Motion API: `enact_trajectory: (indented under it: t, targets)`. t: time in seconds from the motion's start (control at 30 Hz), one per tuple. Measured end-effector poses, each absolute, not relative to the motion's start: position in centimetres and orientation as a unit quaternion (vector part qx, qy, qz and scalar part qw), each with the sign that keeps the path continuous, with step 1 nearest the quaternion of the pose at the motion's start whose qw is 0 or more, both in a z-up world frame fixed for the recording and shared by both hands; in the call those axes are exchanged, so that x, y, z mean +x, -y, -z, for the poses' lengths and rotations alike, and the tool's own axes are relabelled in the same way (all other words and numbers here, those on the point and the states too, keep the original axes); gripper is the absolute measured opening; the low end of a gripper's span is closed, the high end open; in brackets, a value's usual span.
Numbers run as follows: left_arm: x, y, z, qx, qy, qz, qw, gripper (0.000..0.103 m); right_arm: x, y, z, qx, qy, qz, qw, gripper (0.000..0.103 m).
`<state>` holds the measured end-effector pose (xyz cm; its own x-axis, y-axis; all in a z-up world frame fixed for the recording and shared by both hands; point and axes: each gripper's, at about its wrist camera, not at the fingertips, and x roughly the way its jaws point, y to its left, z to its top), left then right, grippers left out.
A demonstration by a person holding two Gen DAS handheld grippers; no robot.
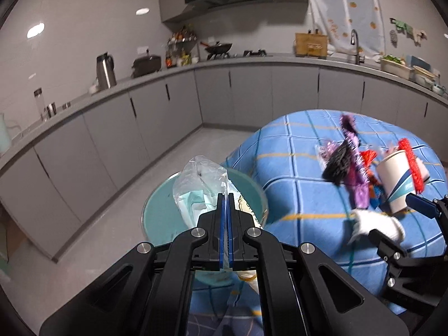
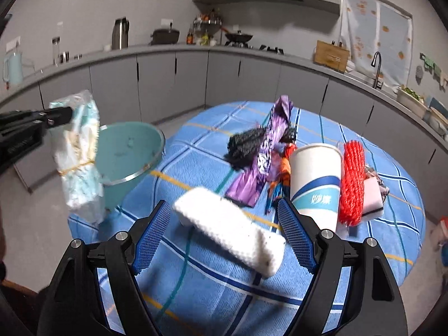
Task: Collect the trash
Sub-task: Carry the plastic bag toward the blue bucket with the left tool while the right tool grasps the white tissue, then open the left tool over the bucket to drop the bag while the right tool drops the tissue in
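Fig.: L gripper [image 1: 226, 196], fingers pressed shut on a crinkled clear plastic wrapper w/ pale-green print [image 1: 200, 184], holds it over the teal round plastic bin [image 2: 131, 151] beside the desk [image 2: 196, 274] in its blue checked cloth. R gripper [image 2: 224, 224], fingers apart, not gripping; white knitted oblong pad [image 2: 229, 224] lies on the desk betw. them, long axis diagonal across the gap, so R hand is nearer. Motion blur softens pad edges; bin bottom is hidden.

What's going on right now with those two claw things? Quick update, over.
Left gripper shut on plastic wrapper, beside teal bin. Right gripper open, white foam sleeve between jaws, not pinched. Paper cup close alongside.
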<state>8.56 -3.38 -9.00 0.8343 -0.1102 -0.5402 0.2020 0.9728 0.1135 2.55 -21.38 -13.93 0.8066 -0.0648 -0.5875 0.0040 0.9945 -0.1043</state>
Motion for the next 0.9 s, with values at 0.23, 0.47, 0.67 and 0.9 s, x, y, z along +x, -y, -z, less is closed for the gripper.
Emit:
enact_trajectory:
  t: [0.23,0.47,0.67,0.9]
  targets:
    - [8.5,2.3,8.5,0.070,-0.269,0.080,0.957,0.002,3.5,21.4,15.5,-0.048,-0.350,0.012,0.935,0.037]
    - [8.6,1.8,7.8,0.064,-0.260,0.076,0.960,0.002,2.9,22.0,14.6,-0.028,-0.336,-0.004,0.941,0.010]
    - [9.2,0.5,6.0,0.064,-0.236,0.050,0.968,0.002,3.0,21.5,11.9,0.001,-0.311,-0.040,0.950,0.010]
    - [10.9,-0.5,5.4,0.074,-0.219,0.018,0.973,0.002,5.9,19.2,9.1,0.035,-0.291,-0.106,0.950,0.010]
